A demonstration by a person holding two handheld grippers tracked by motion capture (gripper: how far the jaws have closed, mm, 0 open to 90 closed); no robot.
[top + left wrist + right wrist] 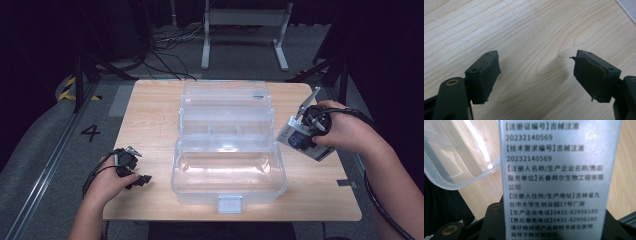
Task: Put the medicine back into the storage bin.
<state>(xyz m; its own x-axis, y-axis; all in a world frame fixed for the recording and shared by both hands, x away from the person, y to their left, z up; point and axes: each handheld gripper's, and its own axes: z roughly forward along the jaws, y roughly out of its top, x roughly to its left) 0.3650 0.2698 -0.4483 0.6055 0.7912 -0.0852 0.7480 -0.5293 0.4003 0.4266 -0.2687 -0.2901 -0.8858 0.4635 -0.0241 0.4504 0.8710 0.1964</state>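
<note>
A clear plastic storage box [176,172] stands open in the middle of the wooden table [150,115], its lid and tray tilted back. My right gripper [306,136] is raised beside the box's right side, shut on a small white carton [298,140] printed with black text. In the right gripper view the carton [559,170] stands between the jaws, with the clear box's rim [461,177] at the left below it. My left gripper [141,179] rests low at the table's near left. Its jaws are open over bare wood, and the left gripper [536,67] has nothing between its pads.
The table's near edge runs just behind the clear box's front latch [229,204]. A grey floor with a painted "4" [90,132] lies to the left. A white frame's legs [205,50] and cables stand beyond the far edge.
</note>
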